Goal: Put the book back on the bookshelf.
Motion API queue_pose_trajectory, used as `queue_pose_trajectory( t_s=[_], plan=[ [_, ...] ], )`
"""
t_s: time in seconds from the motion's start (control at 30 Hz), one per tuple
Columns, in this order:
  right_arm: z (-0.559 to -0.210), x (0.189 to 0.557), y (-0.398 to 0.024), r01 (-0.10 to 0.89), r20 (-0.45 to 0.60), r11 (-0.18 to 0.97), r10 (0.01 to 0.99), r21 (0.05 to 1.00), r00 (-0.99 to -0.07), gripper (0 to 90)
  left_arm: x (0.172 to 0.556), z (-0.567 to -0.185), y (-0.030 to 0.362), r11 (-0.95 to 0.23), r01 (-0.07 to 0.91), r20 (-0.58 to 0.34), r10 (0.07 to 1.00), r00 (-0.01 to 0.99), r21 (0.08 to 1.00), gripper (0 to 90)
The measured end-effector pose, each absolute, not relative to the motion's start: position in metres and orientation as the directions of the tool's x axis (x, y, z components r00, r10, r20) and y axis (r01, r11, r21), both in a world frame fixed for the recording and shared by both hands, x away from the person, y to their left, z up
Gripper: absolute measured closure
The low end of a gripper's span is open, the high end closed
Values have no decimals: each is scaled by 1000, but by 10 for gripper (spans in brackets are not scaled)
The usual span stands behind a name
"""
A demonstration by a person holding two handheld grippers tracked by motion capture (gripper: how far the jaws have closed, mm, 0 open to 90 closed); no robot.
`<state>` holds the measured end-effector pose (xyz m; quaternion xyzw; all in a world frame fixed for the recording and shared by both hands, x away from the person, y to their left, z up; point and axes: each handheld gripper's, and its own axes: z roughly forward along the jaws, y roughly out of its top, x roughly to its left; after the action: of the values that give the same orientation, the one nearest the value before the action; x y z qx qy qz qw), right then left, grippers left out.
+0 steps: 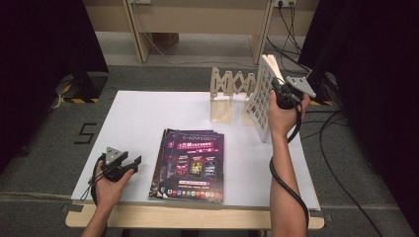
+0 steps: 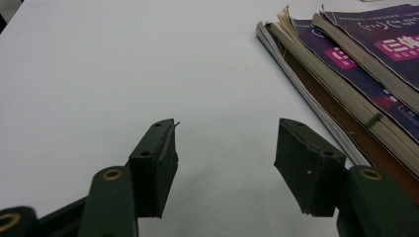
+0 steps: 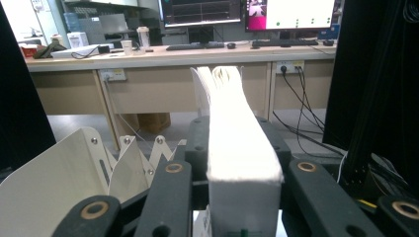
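Two grippers are at work on the white worktop (image 1: pixel 143 118): the right gripper (image 3: pixel 242 173) has its fingers clamped on a thick white book with a grid-patterned cover (image 1: pixel 262 101), held upright beside the right end of the pale wooden accordion-style book rack (image 1: pixel 232 91) at the far side, while the left gripper (image 2: pixel 225 158) rests at the near left with its fingers spread wide and nothing between them. The book looks about to be stood in or against the rack; its pages fan loose at the top, so a tilted lowering could let it sag or slide in the grip. Its lower edge could also catch a rack slat and push the light rack away, or the book could topple once let go if it lands outside a slot. The rack stands close to the far edge of the worktop, leaving little room behind it. A stack of purple-covered magazines (image 1: pixel 190 165) lies at the near middle, just right of the left gripper, with open worktop to the far left.
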<state>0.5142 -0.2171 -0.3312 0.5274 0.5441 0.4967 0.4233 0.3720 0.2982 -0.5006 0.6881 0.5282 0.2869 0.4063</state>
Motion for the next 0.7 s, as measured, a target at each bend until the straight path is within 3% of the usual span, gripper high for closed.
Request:
queue_pose_trajectory(
  t_s=[0.43, 0.7],
  plan=[
    [-317, 513, -218, 191, 52, -34, 995, 981, -90, 611, 372, -501, 298, -110, 493, -36, 960, 277, 863, 404],
    [-321, 520, -214, 212, 42, -25, 996, 977, -76, 608, 372, -501, 299, -107, 493, -40, 960, 278, 863, 403]
  ],
)
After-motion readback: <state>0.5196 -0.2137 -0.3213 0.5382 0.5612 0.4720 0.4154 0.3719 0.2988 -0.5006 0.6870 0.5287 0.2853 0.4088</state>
